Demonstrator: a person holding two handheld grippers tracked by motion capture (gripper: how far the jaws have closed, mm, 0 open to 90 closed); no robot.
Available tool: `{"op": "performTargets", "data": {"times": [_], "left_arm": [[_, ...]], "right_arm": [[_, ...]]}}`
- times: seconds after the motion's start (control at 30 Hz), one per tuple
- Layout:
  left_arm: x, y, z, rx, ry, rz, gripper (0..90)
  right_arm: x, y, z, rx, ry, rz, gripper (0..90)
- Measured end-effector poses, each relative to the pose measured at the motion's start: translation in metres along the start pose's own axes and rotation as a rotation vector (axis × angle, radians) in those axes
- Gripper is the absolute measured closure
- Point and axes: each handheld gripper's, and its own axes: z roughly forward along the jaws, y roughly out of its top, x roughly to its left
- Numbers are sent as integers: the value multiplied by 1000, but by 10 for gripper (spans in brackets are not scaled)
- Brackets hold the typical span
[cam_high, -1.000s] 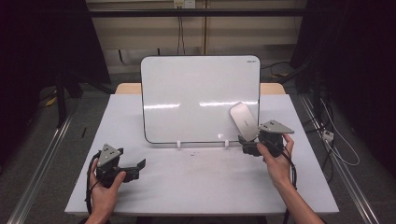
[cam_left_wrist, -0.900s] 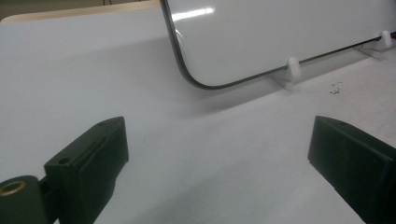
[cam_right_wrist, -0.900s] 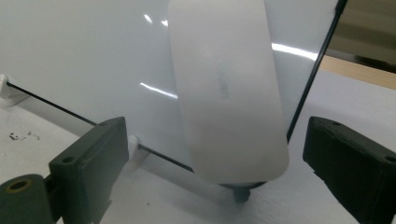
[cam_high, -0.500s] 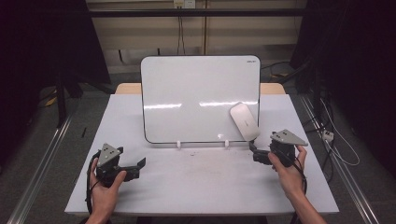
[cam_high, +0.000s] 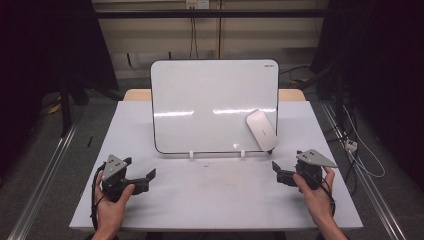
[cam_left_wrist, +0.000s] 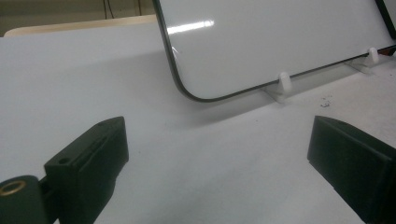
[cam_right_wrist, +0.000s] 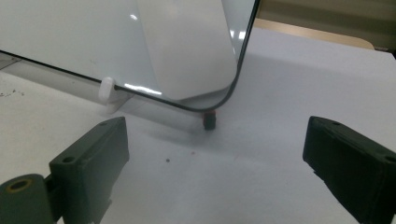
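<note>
Vs. a sec ago, the right gripper (cam_high: 278, 174) has pulled back from the white eraser (cam_high: 261, 129), which stays stuck on the whiteboard (cam_high: 200, 107) at its lower right corner; the gripper now sits lower on the table (cam_high: 215, 200), near its right edge, jaws spread w/ nothing between. The left gripper (cam_high: 148, 175) hasn't budged, jaws also spread & empty, front left of the board. The right gripper view adds a small dark peg (cam_right_wrist: 209, 121) under the board's corner, just below the eraser (cam_right_wrist: 187, 46); the left gripper view shows the white clip feet (cam_left_wrist: 283, 83) holding the board's bottom edge.
</note>
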Motion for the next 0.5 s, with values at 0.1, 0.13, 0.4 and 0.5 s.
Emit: {"op": "performTargets", "data": {"times": [0.1, 0.13, 0.4, 0.5], "left_arm": [[0, 0, 0, 4, 1, 0, 52], [-1, -1, 0, 4, 0, -2, 52], [-1, 0, -2, -12, 3, -18, 52], [1, -1, -1, -3, 10, -18, 52]], "right_arm": [[-2, -8, -3, 5, -3, 12, 70], [-3, -10, -5, 5, -5, 9, 70], [-4, -23, -15, -20, -10, 29, 70], [-5, -22, -14, -13, -6, 30, 69]]}}
